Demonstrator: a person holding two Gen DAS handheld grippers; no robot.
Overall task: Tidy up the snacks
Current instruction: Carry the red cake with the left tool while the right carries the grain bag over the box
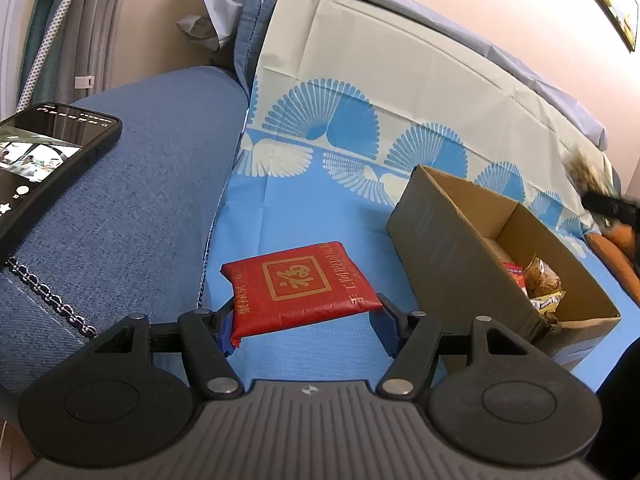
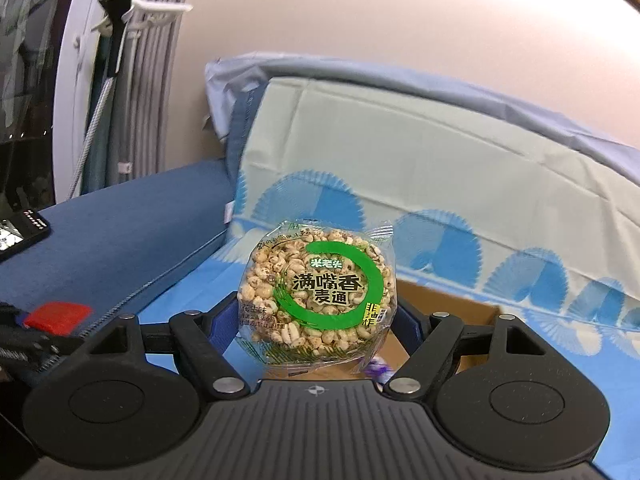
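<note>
Left hand-held gripper [image 1: 304, 322] grips a red packet [image 1: 298, 290] above the blue cloth [image 1: 304, 208], left of the box [image 1: 460, 236]; right hand-held gripper [image 2: 316, 320] clamps a puffed-grain cake [image 2: 316, 286] over the box [image 2: 464, 312]

A home: blue sofa [image 1: 132, 184], curtains [image 2: 152, 80], phone [image 1: 48, 160] lying there.

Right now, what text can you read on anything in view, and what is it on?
"福": red packet, in the gold square.
Gold characters along the red packet's edges: too distorted to read.
"满嘴香 麦通": grain cake pack.
"米老头": same pack, small green logo.
"非油炸": same pack, yellow tag.
Phone screen: too small.
</note>
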